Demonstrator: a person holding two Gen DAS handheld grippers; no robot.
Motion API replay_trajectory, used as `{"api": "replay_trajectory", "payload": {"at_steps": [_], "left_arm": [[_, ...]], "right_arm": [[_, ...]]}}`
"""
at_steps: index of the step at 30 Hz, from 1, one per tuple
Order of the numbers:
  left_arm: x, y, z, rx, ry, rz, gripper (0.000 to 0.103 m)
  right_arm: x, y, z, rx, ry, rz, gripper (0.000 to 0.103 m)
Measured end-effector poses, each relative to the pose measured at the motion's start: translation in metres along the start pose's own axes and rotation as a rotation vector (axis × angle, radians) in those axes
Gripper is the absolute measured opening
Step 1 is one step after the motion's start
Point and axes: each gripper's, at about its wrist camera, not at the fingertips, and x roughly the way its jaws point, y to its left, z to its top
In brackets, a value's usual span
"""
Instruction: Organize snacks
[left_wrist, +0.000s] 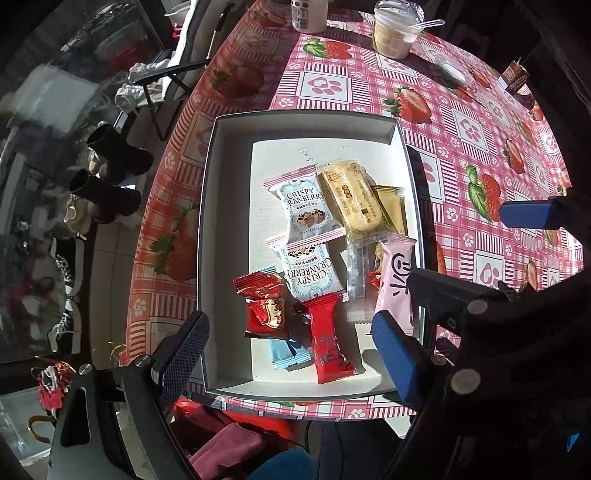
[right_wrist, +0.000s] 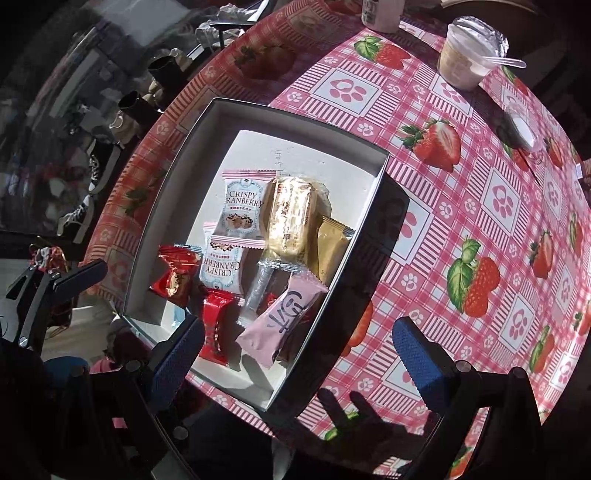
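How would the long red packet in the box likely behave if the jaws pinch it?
The long red packet looks like glossy film, so it is probably slippery. It seems small and flat, likely light. Its crimped ends would probably flex, and it rests partly on a blue packet, so it may shift.

A lived-in home: a table with a strawberry-print tablecloth (left_wrist: 461, 122), shoes (left_wrist: 110, 177) on the floor beyond its left edge.

Far ahead of the tongs, a lidded dessert cup (left_wrist: 393, 31) with a plastic spoon (left_wrist: 428, 24) stands on the strawberry-print table (left_wrist: 461, 147). Left of them, beyond the table edge, shoes (left_wrist: 66, 295) lie on the floor.
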Motion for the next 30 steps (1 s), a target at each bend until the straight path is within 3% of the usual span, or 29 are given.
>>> {"api": "replay_trajectory", "payload": {"at_steps": [30], "left_arm": [[0.003,0.002,-0.008,-0.005,0.006,-0.007,0.092]], "right_arm": [[0.011,-0.003,-0.007,0.016,0.029,-0.010,0.102]]}}
